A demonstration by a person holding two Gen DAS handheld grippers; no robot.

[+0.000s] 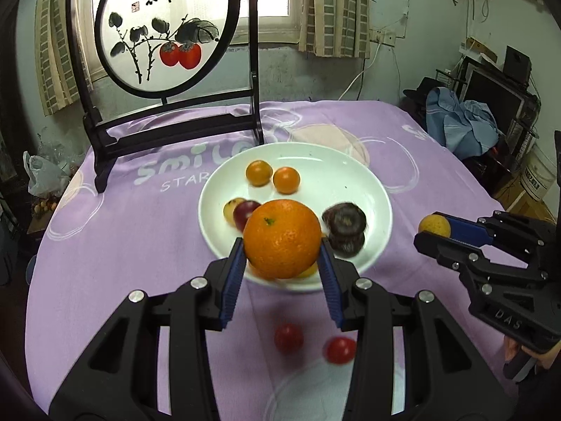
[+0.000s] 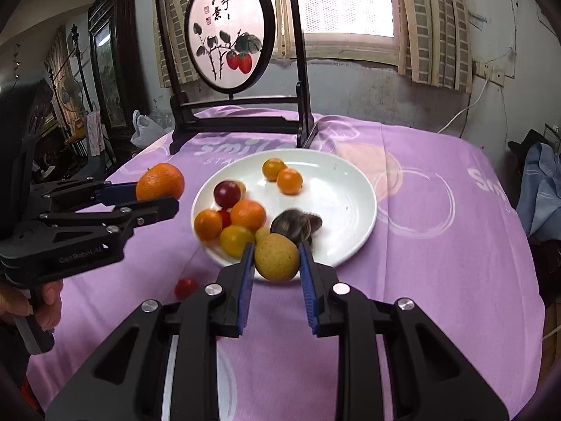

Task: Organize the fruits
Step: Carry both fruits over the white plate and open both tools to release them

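Step in hand: you carry two fruits toward the white plate (image 1: 380, 189), each judged ready to be set down.
Left gripper (image 1: 282, 256): its blue pads are clamped on the large orange (image 1: 282, 238), centre of the left view, over the plate's near rim.
Right gripper (image 2: 275, 261): closed around the yellow-green fruit (image 2: 276, 256), centre of the right view, at the near rim.
Plate: holds small oranges (image 1: 272, 174), a dark fruit (image 1: 345, 228) and others.
Left over: two red fruits (image 1: 313, 343) on the purple cloth (image 1: 122, 228), lower centre.
Next move: lower each fruit into a free spot, then open; crowding may make them roll.

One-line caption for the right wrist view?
Right claw grips a yellow-green fruit over the white plate; left claw holds an orange.
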